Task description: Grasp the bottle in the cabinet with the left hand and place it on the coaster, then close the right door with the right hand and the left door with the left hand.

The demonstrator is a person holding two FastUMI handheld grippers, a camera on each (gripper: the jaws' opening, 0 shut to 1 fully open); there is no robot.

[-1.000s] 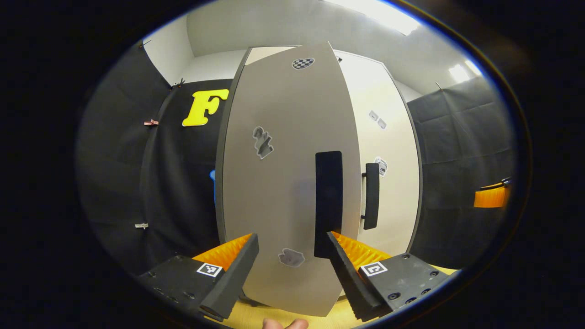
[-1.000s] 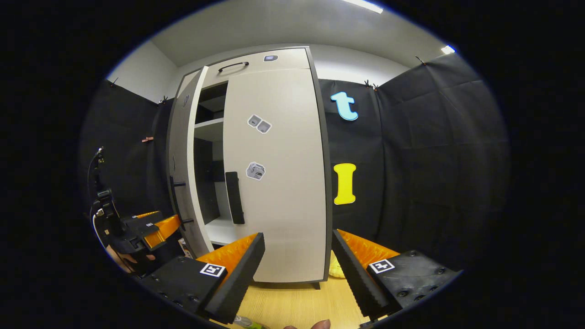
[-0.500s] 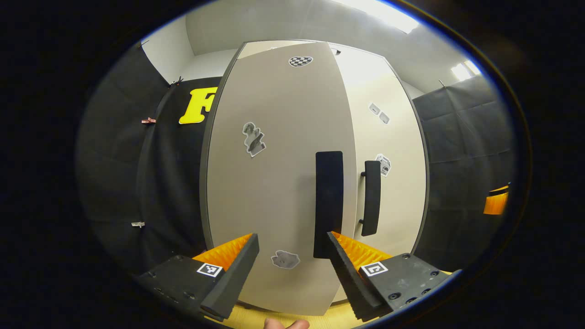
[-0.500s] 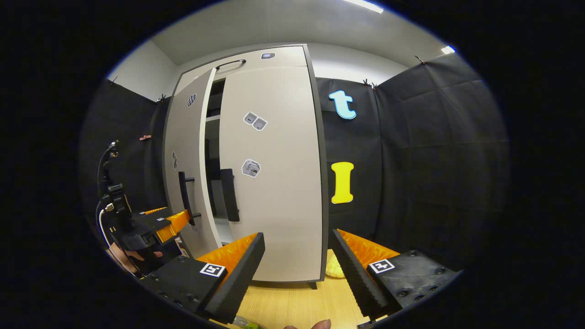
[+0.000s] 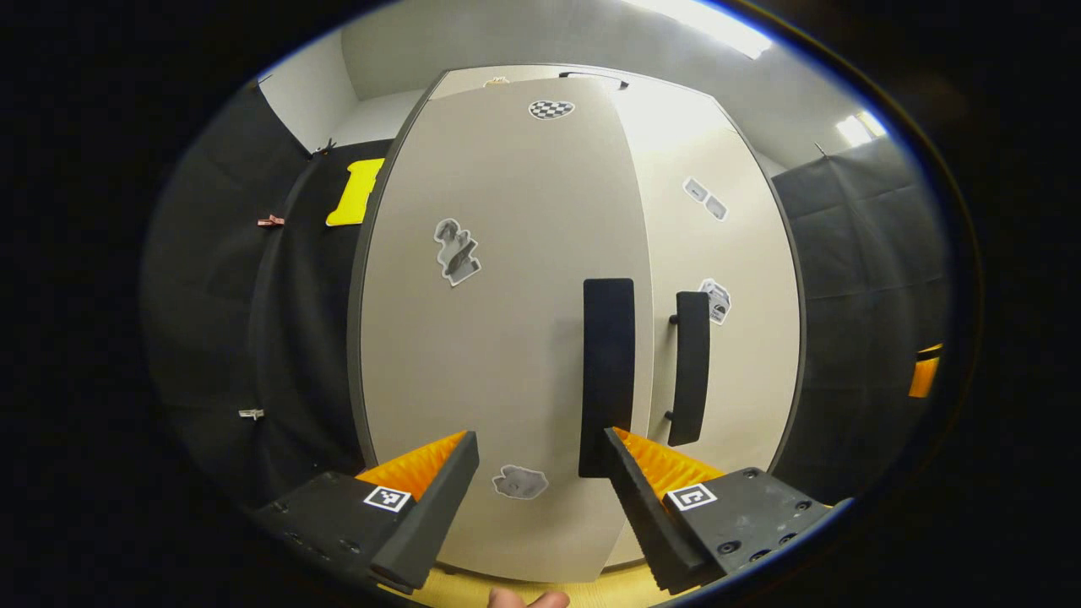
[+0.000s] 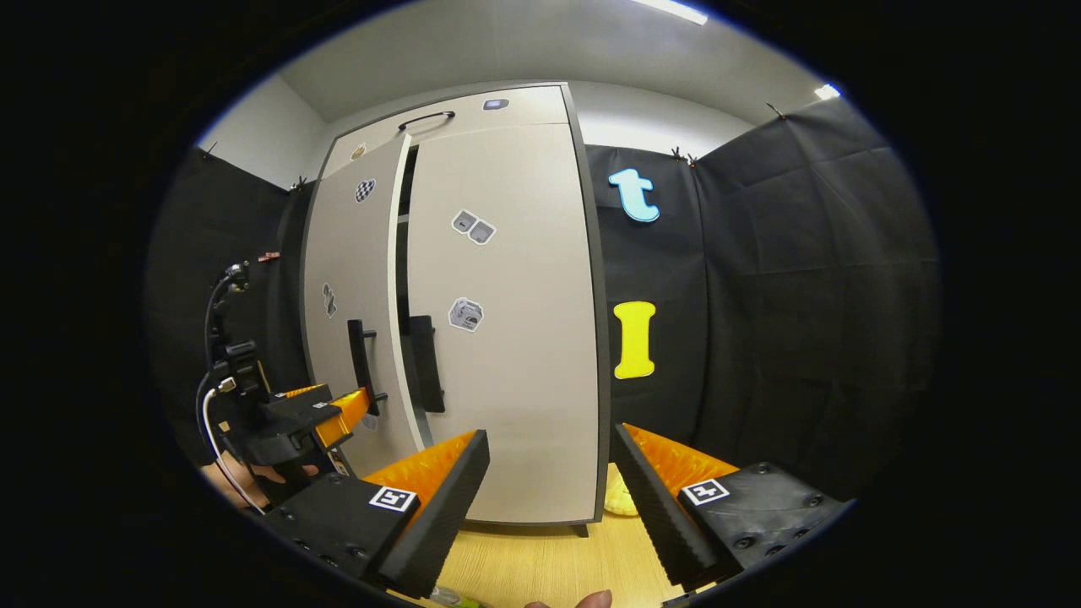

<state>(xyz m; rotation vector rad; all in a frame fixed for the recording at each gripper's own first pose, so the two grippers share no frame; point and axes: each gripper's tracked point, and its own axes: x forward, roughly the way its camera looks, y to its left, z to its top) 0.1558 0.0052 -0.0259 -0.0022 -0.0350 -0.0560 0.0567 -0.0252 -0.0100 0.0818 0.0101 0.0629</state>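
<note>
The tall pale cabinet's left door [image 5: 490, 321] stands almost flush with the right door [image 5: 726, 355], and each carries a dark vertical handle. My left gripper [image 5: 540, 469] is open, close in front of the left door, one finger just below that door's handle [image 5: 606, 371]. In the right gripper view the right door [image 6: 515, 338] is shut. The left door [image 6: 346, 279] is ajar by a thin dark gap, and the left gripper [image 6: 334, 405] is at its handle. My right gripper [image 6: 549, 473] is open and holds nothing, back from the cabinet. A sliver of greenish bottle [image 6: 448, 598] peeks in at the bottom edge.
The cabinet stands on a light wooden table [image 6: 549, 566]. A pale yellow thing [image 6: 621, 496] lies by the cabinet's right foot. Black cloth walls close in on both sides. A hand [image 6: 245, 477] holds the left gripper.
The left door has swung from well open to nearly shut, with the left gripper following it in. The right gripper has stayed where it was.
</note>
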